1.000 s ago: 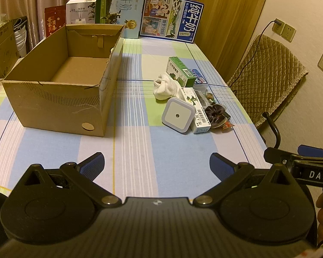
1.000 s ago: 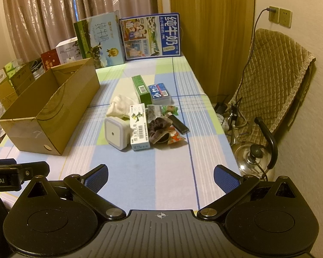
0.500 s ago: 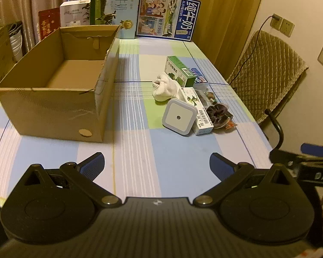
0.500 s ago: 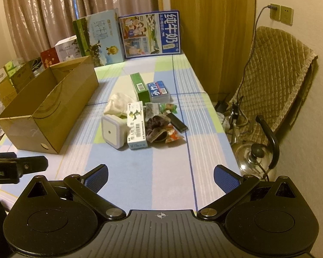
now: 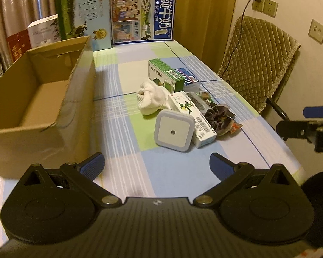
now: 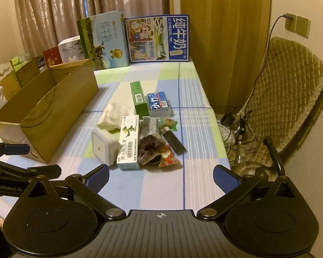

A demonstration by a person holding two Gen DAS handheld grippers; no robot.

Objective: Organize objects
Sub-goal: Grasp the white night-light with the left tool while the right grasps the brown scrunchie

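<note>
A box (image 5: 43, 90) is set ahead-left of the left tongs (image 5: 156, 164), apparently empty, likely to receive things. The clutter, led by a night light (image 5: 173, 131), lies just ahead. Both it and the right tongs (image 6: 161, 177) are held spread, nothing gripped.

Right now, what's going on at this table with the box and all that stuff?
A person holds a two-finger gripper in each hand over a checked tablecloth. The left gripper and right gripper are both open and hold nothing. A small pile waits in the middle: a square white night light, a white and green carton, a white cloth and a dark velvet scrunchie. The open brown cardboard box to the left looks empty where its inside shows.
</note>
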